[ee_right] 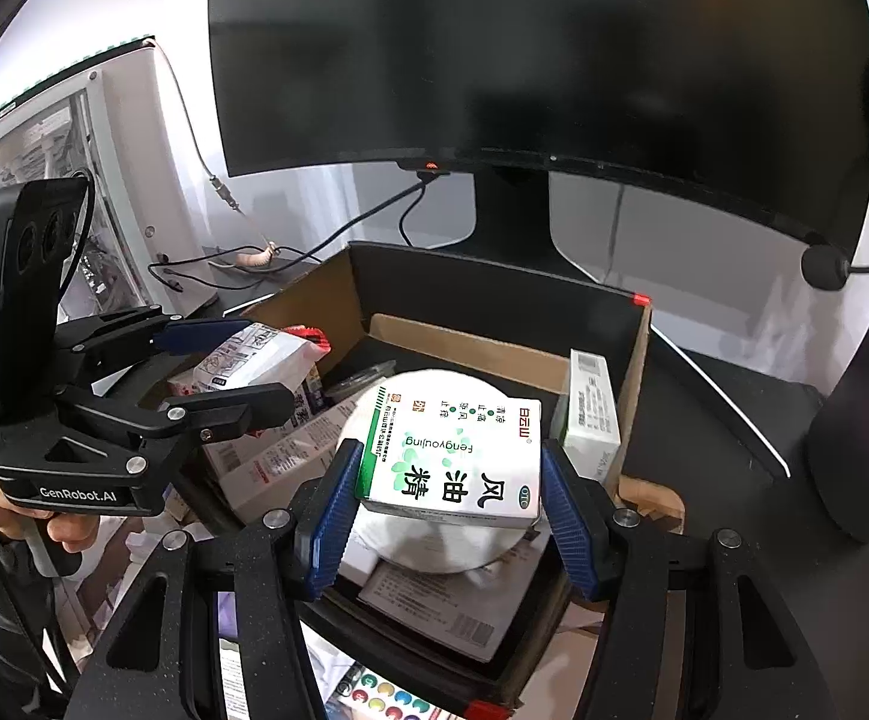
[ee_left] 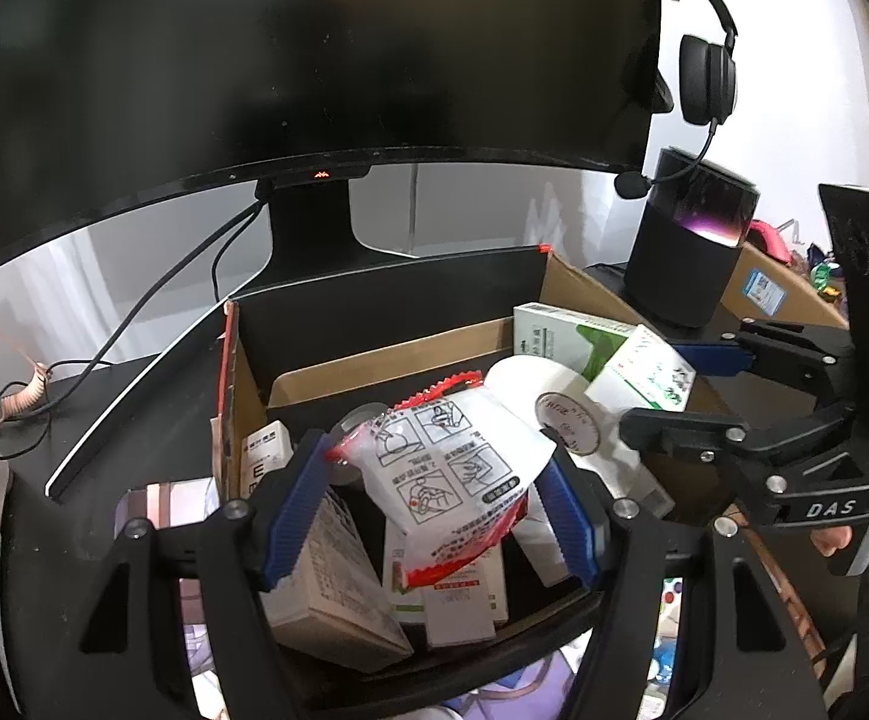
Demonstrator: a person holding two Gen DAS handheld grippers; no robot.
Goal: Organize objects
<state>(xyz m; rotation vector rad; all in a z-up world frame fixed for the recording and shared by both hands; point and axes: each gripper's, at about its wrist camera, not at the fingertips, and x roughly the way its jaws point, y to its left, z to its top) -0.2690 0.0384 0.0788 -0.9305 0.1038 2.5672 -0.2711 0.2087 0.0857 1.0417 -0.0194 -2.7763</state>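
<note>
Both my claws hold something over the cardboard box (ee_left: 560, 282).

My left claw (ee_left: 428, 510) is clamped on a white and red packet (ee_left: 452, 474) printed with little instruction drawings, its blue pads pressing each side, above the boxes lying in the near left part. My right claw (ee_right: 449, 498) grips a white and green carton (ee_right: 452, 456) (upside down from where I look) just over a white roll (ee_right: 434, 540) at the right. The box sits on the dark worktop (ee_right: 722, 420), near the monitor (ee_right: 542, 60).
</note>
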